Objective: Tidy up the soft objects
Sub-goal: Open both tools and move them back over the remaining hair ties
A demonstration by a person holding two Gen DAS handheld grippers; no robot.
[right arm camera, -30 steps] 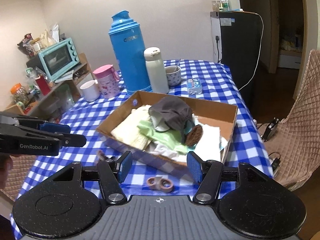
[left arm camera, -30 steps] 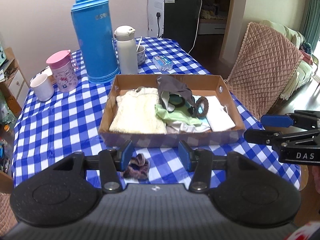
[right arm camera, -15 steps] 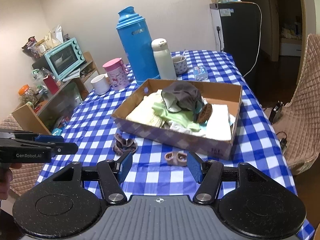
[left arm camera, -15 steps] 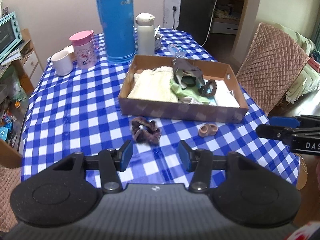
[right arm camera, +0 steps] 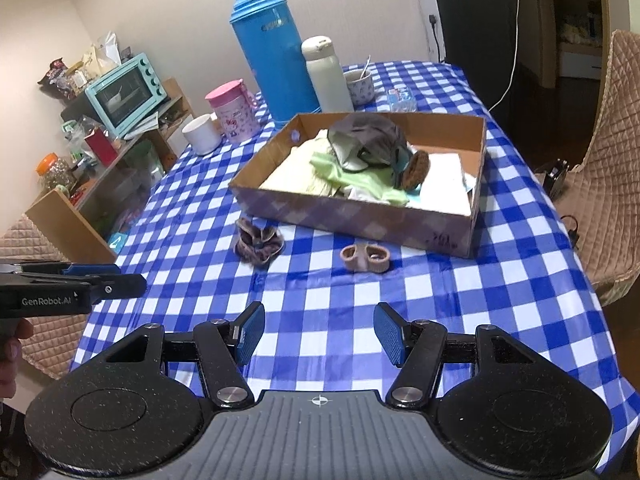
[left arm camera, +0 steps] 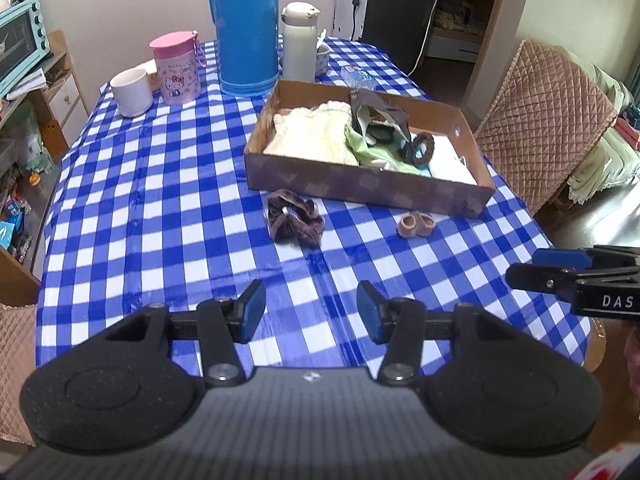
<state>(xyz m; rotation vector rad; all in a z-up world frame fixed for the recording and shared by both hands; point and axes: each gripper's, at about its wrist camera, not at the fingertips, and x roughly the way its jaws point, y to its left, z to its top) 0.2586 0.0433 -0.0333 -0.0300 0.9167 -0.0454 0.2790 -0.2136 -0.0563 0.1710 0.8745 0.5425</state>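
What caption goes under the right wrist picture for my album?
Open right gripper above a blue checked table, facing a brown scrunchie, a tan scrunchie and a cardboard box of clothes.

Both views look forward and down along their own fingers, from above the near end of the checked surface (left arm camera: 160,200), well back from the things. The left view faces the cardboard box (left arm camera: 360,188) from its left front; the right view sees that box (right arm camera: 352,220) more from the right. They share the box, the blue flask (left arm camera: 246,28), and each shows the other gripper at its edge.
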